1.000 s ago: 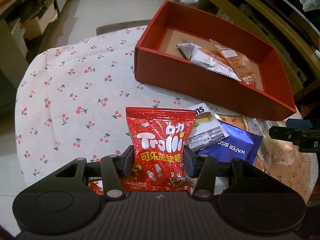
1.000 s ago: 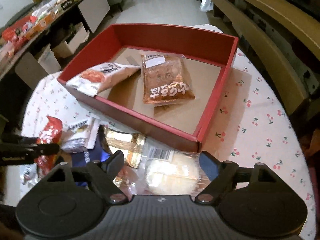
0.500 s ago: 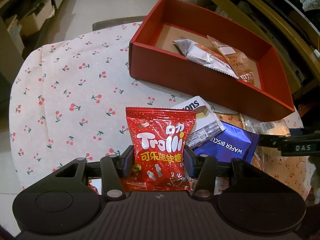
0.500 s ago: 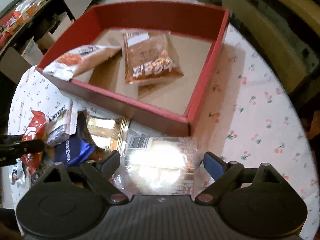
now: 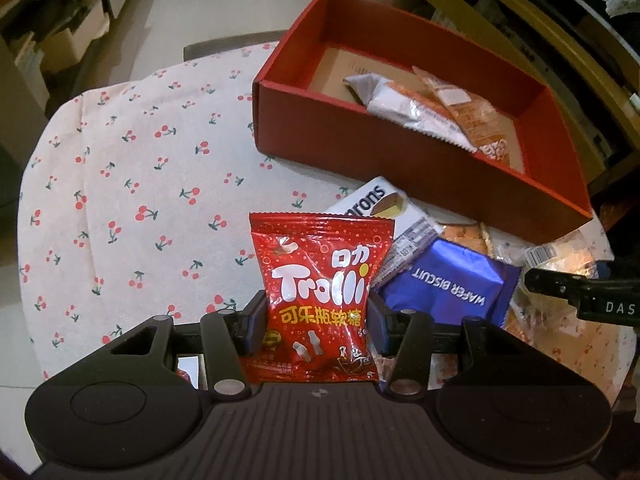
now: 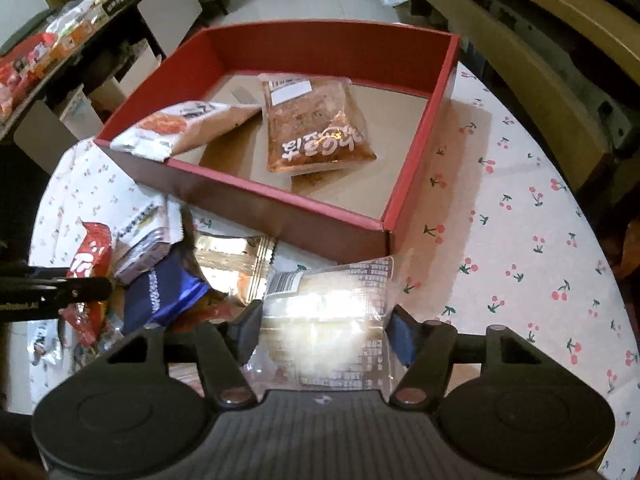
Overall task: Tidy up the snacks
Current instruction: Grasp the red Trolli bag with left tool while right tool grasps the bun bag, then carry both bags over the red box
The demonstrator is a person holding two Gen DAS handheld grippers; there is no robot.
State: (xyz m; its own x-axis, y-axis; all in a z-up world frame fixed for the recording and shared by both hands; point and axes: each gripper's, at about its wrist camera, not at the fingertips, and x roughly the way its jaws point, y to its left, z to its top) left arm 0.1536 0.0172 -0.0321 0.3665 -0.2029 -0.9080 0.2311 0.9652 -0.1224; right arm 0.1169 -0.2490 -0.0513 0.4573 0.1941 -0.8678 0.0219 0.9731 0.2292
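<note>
— Fingers (image 5: 256,320) of left gripper (image 5: 316,322) clamped on red gummy bag (image 5: 320,292), above counter (image 5: 120,184); same as before. Red box (image 5: 400,160) with two packets only.

— Fingers (image 6: 400,334) of right gripper (image 6: 324,332) just closing around clear bun packet (image 6: 332,320), wider earlier. Blue wafer pack (image 6: 160,292) and others outside box. Mostly undone.

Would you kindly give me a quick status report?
Left gripper shut on Trolli bag. Right gripper just closing on clear bun packet. Red box ahead, path clear.
</note>
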